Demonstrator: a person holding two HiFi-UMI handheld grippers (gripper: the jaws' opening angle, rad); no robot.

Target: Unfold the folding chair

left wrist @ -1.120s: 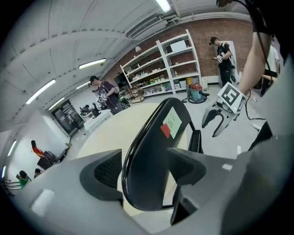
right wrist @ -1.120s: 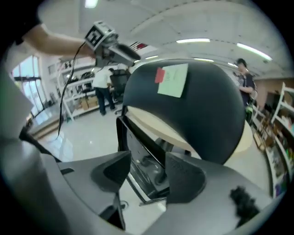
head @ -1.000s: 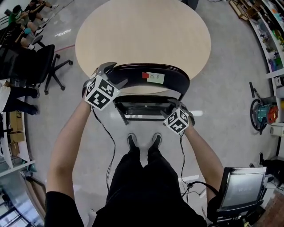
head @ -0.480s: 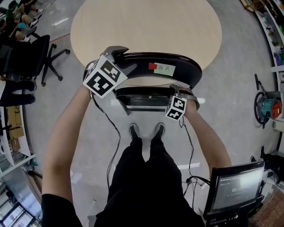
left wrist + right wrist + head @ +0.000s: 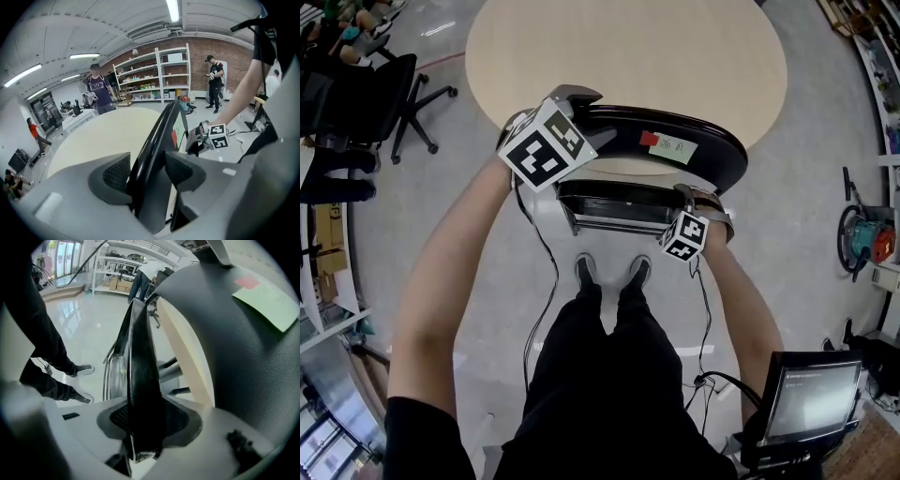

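**Both claws on the chair, legs mostly out of sight**

The black folding chair stands on the floor just ahead of the person's shoes. In the head view its back overlaps the near edge of the round surface. My left claw has just been closing and now clamps the top rim of the backrest near its left end. In the left gripper view both pads press on the black rim between them. My right claw has also just been closing. The right gripper view shows it gripping the thin edge of the seat at the right side, and the dark panel fills the gap between its pads.

From above I see the seat only as a narrow band, so I cannot tell how far it stands off the back. The left claw's marker cube covers the backrest's left corner. The legs are almost wholly hidden under the seat, with only a bit of grey tube showing. A green note and a red tag sit on the backrest, their print too small to read. An office chair is cut off at the left edge, and a monitor sits at the lower right.
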